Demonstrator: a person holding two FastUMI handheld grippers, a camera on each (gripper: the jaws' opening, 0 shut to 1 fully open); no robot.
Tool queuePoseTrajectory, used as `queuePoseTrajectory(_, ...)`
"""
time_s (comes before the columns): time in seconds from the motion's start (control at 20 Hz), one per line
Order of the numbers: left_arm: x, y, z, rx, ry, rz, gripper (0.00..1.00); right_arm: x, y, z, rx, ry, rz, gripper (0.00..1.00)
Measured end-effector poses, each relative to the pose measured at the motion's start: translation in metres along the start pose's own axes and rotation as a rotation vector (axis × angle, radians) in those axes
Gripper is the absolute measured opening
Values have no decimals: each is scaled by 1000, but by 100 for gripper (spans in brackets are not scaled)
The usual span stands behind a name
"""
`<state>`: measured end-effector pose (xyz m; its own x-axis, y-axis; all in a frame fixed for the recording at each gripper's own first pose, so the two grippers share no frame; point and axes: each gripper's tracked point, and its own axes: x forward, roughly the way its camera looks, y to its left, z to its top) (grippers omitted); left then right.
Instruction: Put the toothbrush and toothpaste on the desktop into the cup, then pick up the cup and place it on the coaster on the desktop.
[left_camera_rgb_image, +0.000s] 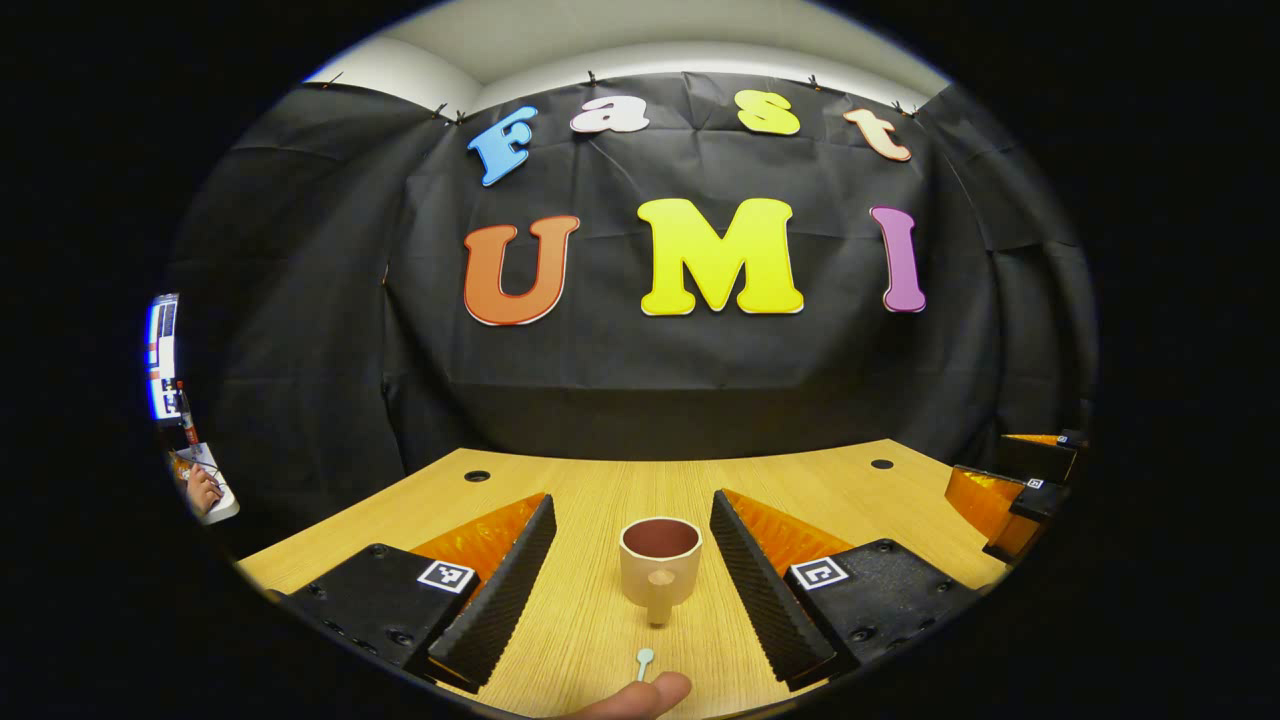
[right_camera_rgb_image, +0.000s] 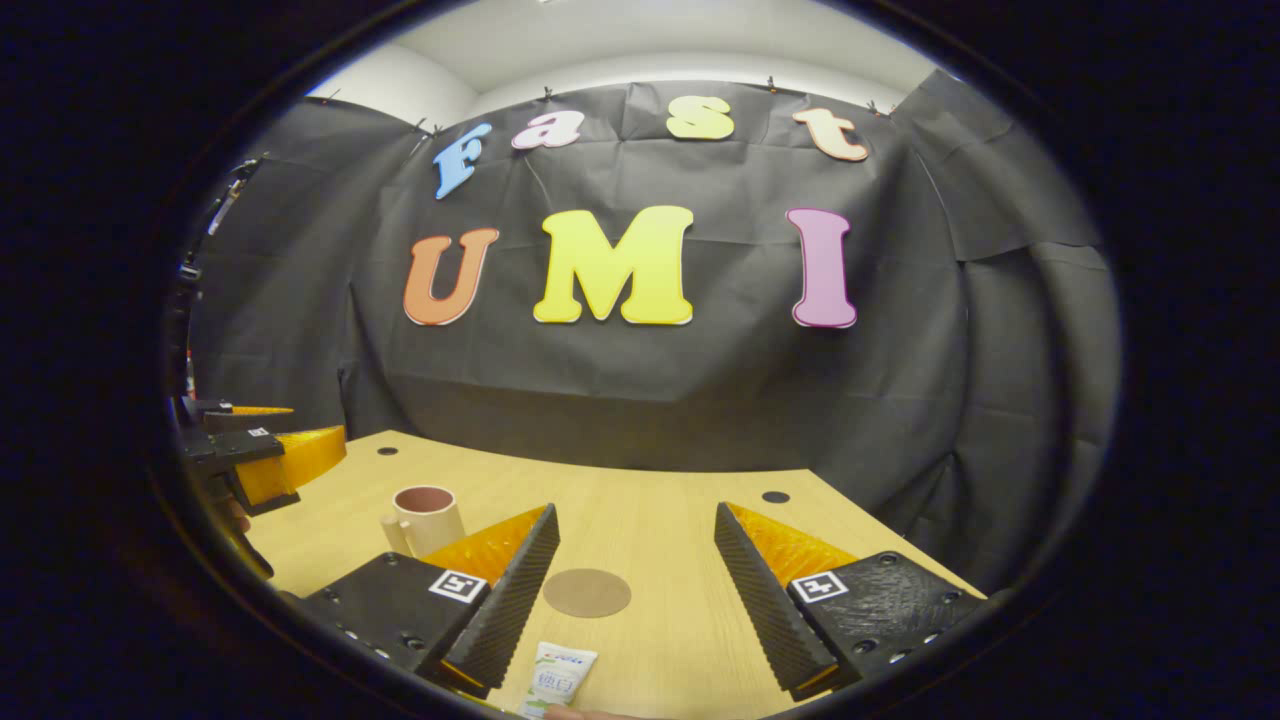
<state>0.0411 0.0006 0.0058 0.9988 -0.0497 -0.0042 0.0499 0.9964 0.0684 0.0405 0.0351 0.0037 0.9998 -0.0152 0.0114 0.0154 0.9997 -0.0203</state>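
Observation:
A beige cup (left_camera_rgb_image: 659, 567) with a dark red inside stands upright on the wooden desktop (left_camera_rgb_image: 600, 480), its handle facing me, in the gap ahead of my open left gripper (left_camera_rgb_image: 634, 600). The pale end of the toothbrush (left_camera_rgb_image: 644, 660) lies just before it, by a fingertip (left_camera_rgb_image: 640, 695). In the right gripper view the cup (right_camera_rgb_image: 425, 518) stands at the left. A round brown coaster (right_camera_rgb_image: 587, 592) lies ahead between the fingers of my open right gripper (right_camera_rgb_image: 634, 610). The white toothpaste tube (right_camera_rgb_image: 558, 680) lies at the bottom edge near its left finger (right_camera_rgb_image: 505, 600).
The other gripper (left_camera_rgb_image: 1015, 490) shows at the far right of the left gripper view. It appears again at the far left of the right gripper view as the left gripper (right_camera_rgb_image: 260, 455). Cable holes (left_camera_rgb_image: 477, 476) mark the desk's back corners. Black cloth walls the booth behind.

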Motion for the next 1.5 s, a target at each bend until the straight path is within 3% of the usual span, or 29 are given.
queuePoseTrajectory(0.55,-38,10,-9,-11,-17,-22,98,-49,14,6,28,-52,-34,94)
queuePoseTrajectory(0.75,-37,13,-21,-30,8,-31,98,-54,15,7,-14,-69,-59,94)
queuePoseTrajectory(1.0,-33,5,-79,-22,152,-64,99,-55,13,-11,-5,-23,-68,94)
queuePoseTrajectory(1.25,-42,-11,-154,-25,379,-103,99,-55,15,-37,-15,35,-50,94)
queuePoseTrajectory(1.5,-52,-9,-183,-51,503,-99,91,-57,24,-64,0,92,-21,94)
